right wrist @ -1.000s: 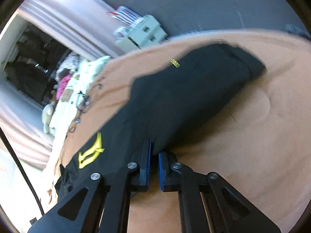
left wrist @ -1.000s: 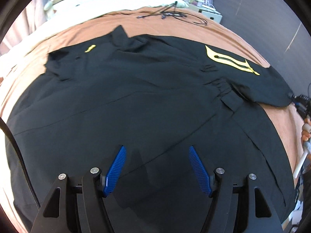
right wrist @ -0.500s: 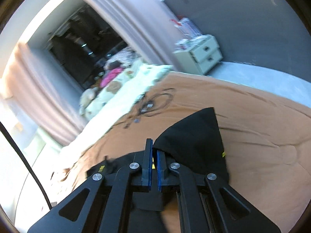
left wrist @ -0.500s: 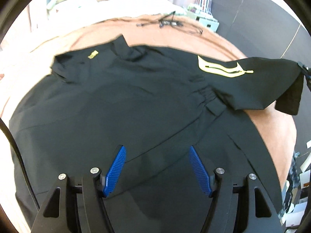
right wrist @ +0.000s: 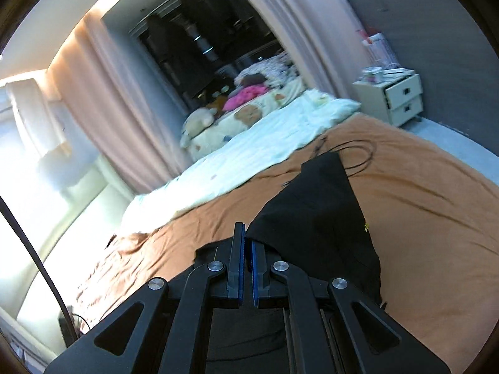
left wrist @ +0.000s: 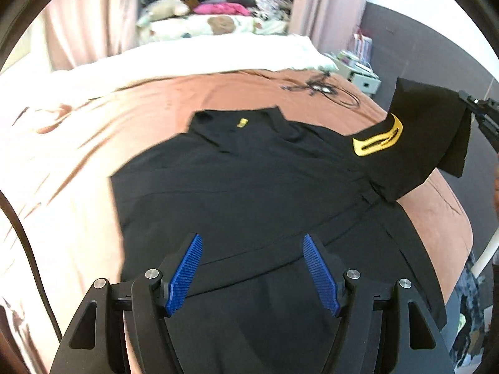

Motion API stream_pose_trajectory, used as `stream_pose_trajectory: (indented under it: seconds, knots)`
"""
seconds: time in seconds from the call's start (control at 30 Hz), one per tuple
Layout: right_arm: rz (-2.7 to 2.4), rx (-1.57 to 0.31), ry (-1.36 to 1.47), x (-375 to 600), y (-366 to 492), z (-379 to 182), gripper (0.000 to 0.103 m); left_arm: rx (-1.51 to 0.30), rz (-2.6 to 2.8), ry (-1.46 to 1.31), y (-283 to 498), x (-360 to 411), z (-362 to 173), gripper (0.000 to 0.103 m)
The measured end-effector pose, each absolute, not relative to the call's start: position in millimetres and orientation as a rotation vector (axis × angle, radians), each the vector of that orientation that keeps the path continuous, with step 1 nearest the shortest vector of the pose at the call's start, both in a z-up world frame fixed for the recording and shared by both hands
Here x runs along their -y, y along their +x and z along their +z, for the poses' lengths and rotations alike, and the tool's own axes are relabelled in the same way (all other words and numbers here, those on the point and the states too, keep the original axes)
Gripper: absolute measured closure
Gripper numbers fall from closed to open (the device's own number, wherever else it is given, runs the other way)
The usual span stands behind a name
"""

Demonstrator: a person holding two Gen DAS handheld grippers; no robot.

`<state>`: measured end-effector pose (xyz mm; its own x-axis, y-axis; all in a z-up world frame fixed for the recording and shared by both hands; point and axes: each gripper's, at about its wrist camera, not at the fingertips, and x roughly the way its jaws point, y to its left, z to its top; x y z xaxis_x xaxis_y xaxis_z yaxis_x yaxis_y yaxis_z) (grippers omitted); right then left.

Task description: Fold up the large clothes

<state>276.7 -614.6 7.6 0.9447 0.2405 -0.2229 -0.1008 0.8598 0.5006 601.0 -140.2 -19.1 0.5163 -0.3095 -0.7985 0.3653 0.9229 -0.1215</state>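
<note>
your left gripper (left wrist: 252,275) hangs over the near hem of a large black short-sleeved shirt (left wrist: 249,193), its ribbed blue fingers (left wrist: 184,275) spread wide apart with nothing between them and no contact with the cloth visible. the shirt lies spread flat on a bed covered in a rust-brown blanket (left wrist: 131,115), collar toward the far side, a small yellow label (left wrist: 242,122) showing at the neck. off to the right of that view, your right gripper (right wrist: 246,265) has its fingers pressed together on the edge of the shirt's black sleeve (right wrist: 318,205), holding it up off the blanket; the sleeve's yellow stripe emblem (left wrist: 379,140) curves across the raised fabric, and the loose cuff corner droops below the grip. the rest of the garment stays down on the bed. beyond the shirt, a tangle of thin black cable (left wrist: 321,88) rests on the blanket near its far edge. behind it lies a pale white quilt (left wrist: 193,59), then a patterned pillow heaped with plush toys and pink clothing (left wrist: 218,9). a small white two-drawer nightstand (right wrist: 396,99) stands against a grey wall at the far right, flanked by pink curtains (right wrist: 131,99).
</note>
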Motion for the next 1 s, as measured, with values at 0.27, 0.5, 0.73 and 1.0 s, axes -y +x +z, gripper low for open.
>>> stream_pose_trajectory:
  seconds: [0.27, 0.5, 0.73, 1.0]
  knots:
    - [0.311, -0.373, 0.439, 579.5, 337.5, 22.5, 0.103, -0.935, -0.307, 0.021, 581.8, 64.9, -1.2, 0.034]
    - [0.411, -0.518, 0.373, 523.4, 414.5, -5.6, 0.102, -0.977, -0.234, 0.022, 564.2, 22.9, -6.4, 0.034]
    - [0.393, -0.757, 0.337, 495.1, 461.7, -63.8, 0.098, -1.013, -0.173, 0.019, 555.2, -8.8, -18.1, 0.034]
    - [0.554, -0.805, 0.403, 525.2, 436.8, -57.7, 0.021, -1.028, -0.206, 0.052, 556.1, 8.0, -27.8, 0.034]
